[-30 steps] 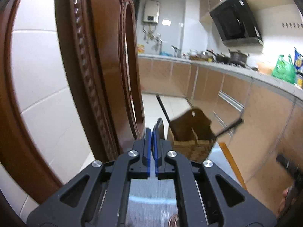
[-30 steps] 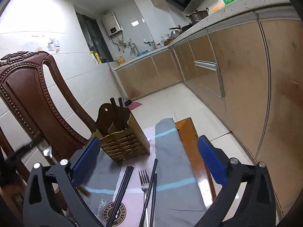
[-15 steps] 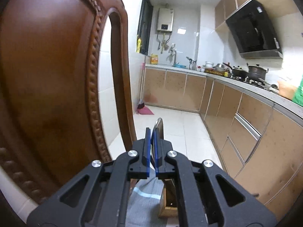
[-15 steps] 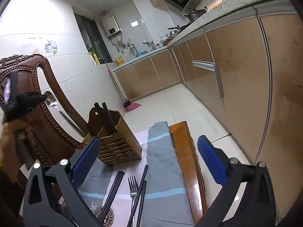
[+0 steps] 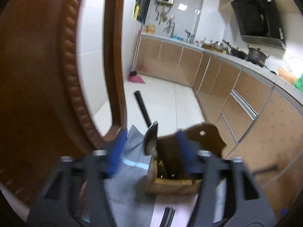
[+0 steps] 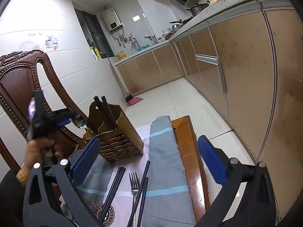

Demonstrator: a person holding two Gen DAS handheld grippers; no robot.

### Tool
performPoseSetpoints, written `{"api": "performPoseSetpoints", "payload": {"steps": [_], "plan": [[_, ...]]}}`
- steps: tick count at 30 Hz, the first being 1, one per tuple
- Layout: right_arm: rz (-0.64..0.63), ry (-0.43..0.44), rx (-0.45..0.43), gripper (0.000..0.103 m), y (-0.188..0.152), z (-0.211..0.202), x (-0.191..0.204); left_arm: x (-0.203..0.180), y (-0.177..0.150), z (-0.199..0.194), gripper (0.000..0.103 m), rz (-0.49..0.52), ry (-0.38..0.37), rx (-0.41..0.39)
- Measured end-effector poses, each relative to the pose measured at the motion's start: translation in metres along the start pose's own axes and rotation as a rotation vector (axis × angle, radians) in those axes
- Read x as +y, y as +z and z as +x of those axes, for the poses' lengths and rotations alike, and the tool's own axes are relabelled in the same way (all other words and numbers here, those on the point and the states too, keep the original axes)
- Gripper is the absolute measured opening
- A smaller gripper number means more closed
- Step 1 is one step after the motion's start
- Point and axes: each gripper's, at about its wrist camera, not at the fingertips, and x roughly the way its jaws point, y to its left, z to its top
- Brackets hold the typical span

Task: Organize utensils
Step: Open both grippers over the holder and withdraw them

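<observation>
A wooden utensil holder (image 6: pixel 117 132) stands on the cloth with black chopsticks (image 6: pixel 106 111) upright in it; it also shows in the left wrist view (image 5: pixel 181 162). A metal spoon (image 5: pixel 150 141) stands bowl-up at the holder's left side, between my left gripper's (image 5: pixel 151 151) spread blue fingers (image 5: pixel 116 151). In the right wrist view the left gripper (image 6: pixel 62 121) is beside the spoon (image 6: pixel 81 123). My right gripper (image 6: pixel 147 162) is open and empty above a fork (image 6: pixel 134 183) and loose black chopsticks (image 6: pixel 113 187).
A carved wooden chair back (image 6: pixel 19 83) rises at the left, close to the left gripper. A grey and pink cloth (image 6: pixel 164 162) covers the wooden table (image 6: pixel 187 151). Kitchen cabinets (image 6: pixel 236 71) run along the right.
My left gripper has tipped down over the holder and opened; the spoon it held now stands at the holder. The right gripper has barely moved.
</observation>
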Motion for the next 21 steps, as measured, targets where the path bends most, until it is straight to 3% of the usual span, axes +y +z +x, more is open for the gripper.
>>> {"api": "performPoseSetpoints", "payload": {"steps": [4, 8, 11, 14, 21], "plan": [[-0.036, 0.002, 0.019, 0.1, -0.003, -0.002, 0.007, 0.004, -0.027, -0.072, 0.091, 0.066, -0.049, -0.047], [-0.091, -0.013, 0.076, 0.1, -0.013, -0.003, 0.016, 0.006, -0.068, -0.119, 0.096, 0.115, -0.098, 0.002], [-0.153, -0.019, 0.105, 0.1, -0.025, -0.008, 0.026, 0.004, -0.109, -0.136, 0.096, 0.161, -0.136, 0.088], [-0.216, -0.019, 0.139, 0.1, -0.038, -0.013, 0.037, 0.003, -0.145, -0.139, 0.096, 0.234, -0.114, 0.14], [-0.259, -0.035, 0.182, 0.1, -0.062, -0.028, 0.046, 0.004, -0.171, -0.128, 0.096, 0.273, -0.127, 0.193]]}}
